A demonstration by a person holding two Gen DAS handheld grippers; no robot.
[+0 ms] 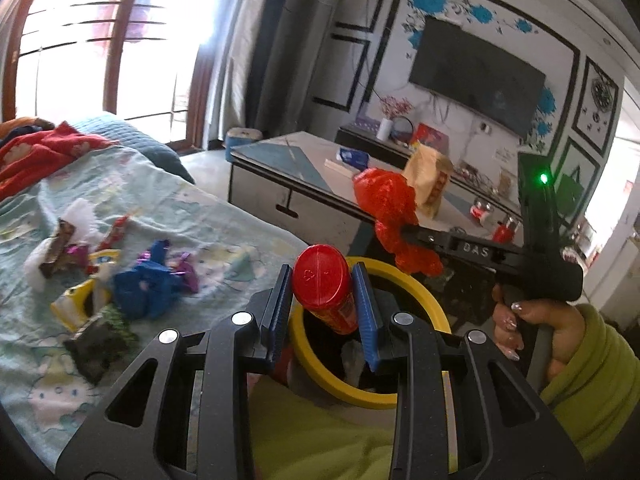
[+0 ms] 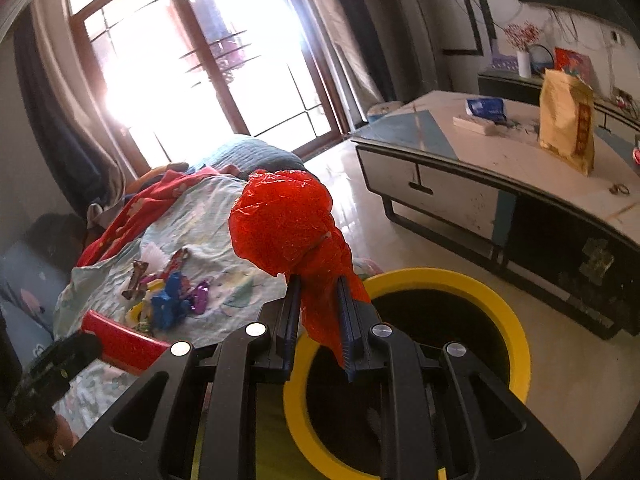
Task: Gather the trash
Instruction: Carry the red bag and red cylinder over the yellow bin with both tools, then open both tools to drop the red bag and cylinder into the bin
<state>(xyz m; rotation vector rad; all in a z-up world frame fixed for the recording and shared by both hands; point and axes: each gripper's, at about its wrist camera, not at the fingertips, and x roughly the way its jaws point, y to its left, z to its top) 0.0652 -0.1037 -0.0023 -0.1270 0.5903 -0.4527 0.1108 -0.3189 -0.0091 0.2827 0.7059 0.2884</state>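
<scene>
My left gripper (image 1: pixel 323 280) is shut on a red-capped can (image 1: pixel 322 278) and holds it over the yellow-rimmed bin (image 1: pixel 420 300). My right gripper (image 2: pixel 318 284) is shut on a crumpled red plastic bag (image 2: pixel 286 226) above the same bin (image 2: pixel 516 332). In the left wrist view the right gripper (image 1: pixel 404 230) shows at right with the red bag (image 1: pixel 390 208). Several wrappers lie on the bed, among them a blue one (image 1: pixel 146 284), a yellow one (image 1: pixel 76 304) and a brown one (image 1: pixel 58 250). The wrappers (image 2: pixel 168 300) also show in the right wrist view.
The bed (image 1: pixel 192 208) with a patterned sheet is at left, with a red blanket (image 1: pixel 36 156) at its far end. A low table (image 2: pixel 460 148) with a gold bag (image 2: pixel 566 120) stands across the tiled floor. A TV (image 1: pixel 476 72) hangs on the wall.
</scene>
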